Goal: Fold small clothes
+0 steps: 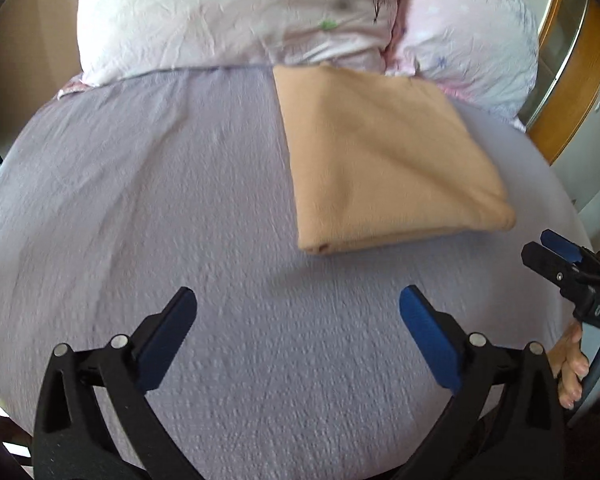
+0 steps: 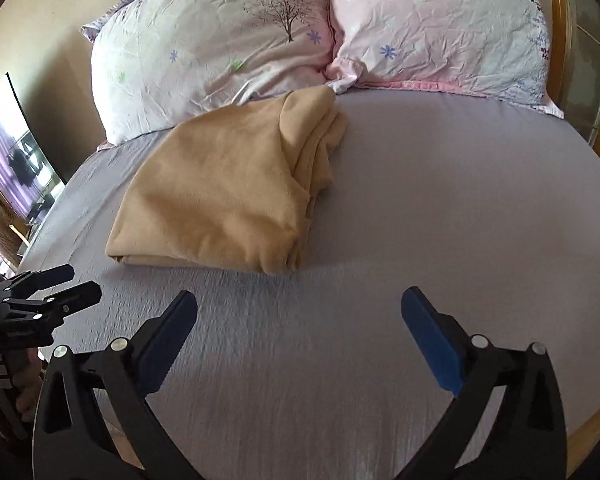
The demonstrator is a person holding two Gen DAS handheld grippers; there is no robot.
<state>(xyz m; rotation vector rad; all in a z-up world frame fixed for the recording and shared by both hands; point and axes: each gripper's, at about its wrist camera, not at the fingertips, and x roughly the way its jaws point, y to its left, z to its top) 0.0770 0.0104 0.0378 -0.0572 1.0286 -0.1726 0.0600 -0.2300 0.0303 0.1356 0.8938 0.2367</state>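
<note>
A tan garment (image 1: 384, 152) lies folded into a flat rectangle on the lavender bed sheet (image 1: 160, 208), its far edge against the pillows. It also shows in the right wrist view (image 2: 224, 196), with layered folds along its right side. My left gripper (image 1: 298, 300) is open and empty, held above the sheet short of the garment's near edge. My right gripper (image 2: 299, 300) is open and empty, above the sheet near the garment's near right corner. Each gripper shows at the edge of the other's view: the right one (image 1: 548, 250) and the left one (image 2: 76, 280).
Two floral pillows (image 2: 216, 44) (image 2: 440, 28) lie at the head of the bed. A wooden bed frame (image 1: 572, 92) runs along the right side. A television (image 2: 16, 164) stands by the wall at left. Bare sheet (image 2: 440, 208) stretches right of the garment.
</note>
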